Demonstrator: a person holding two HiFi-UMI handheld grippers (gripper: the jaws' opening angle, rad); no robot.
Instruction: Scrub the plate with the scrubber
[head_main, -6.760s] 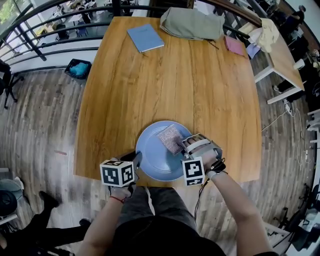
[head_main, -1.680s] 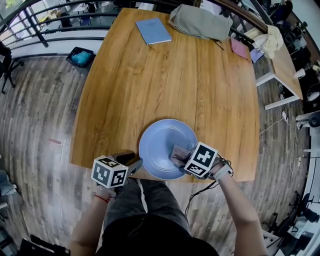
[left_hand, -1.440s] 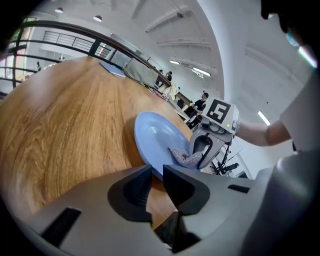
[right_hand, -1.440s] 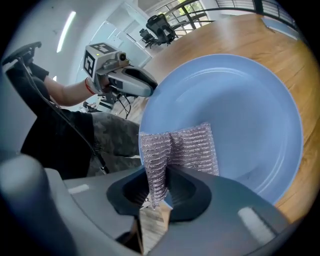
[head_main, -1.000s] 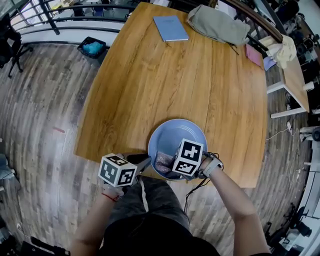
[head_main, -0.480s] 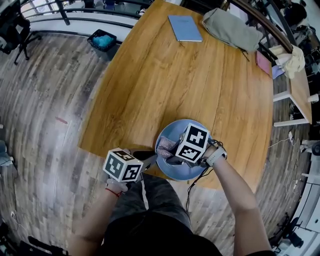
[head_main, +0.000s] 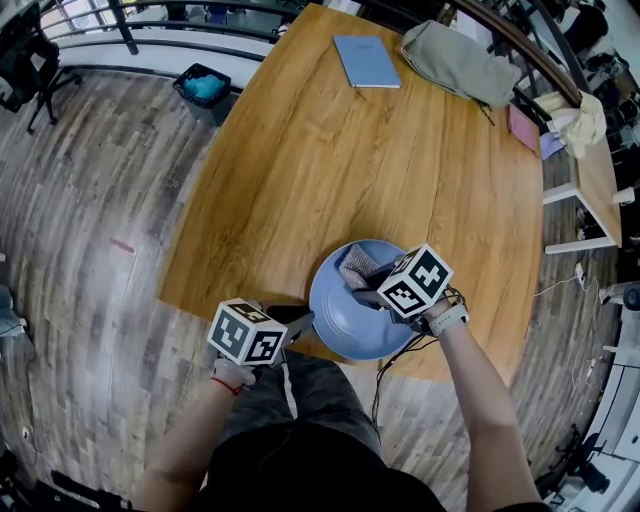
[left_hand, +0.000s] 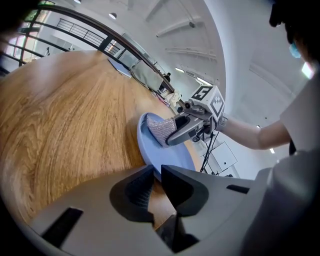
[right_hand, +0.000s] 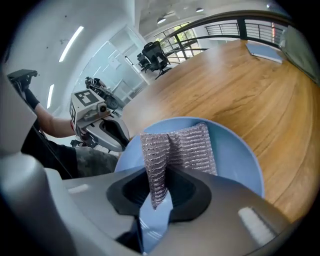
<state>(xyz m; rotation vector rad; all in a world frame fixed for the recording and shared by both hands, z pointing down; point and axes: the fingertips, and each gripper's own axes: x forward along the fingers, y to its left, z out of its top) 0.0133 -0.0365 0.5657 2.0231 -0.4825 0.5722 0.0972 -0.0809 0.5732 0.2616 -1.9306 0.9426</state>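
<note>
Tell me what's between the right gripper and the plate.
The scrubber, pinched in the right gripper and resting on the plate; the right gripper view shows it.

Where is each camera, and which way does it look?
Head view: on the person's head, looking steeply down at table, plate, scrubber; shows both arms, legs, left tool, right tool.
Left gripper view: on the left tool, looking along its jaws, just closed on the plate's rim; shows the right arm.
Right gripper view: on the right tool, looking along its jaws, shut on the scrubber; shows the left arm.
Shared: every view sees plate and scrubber.
</note>
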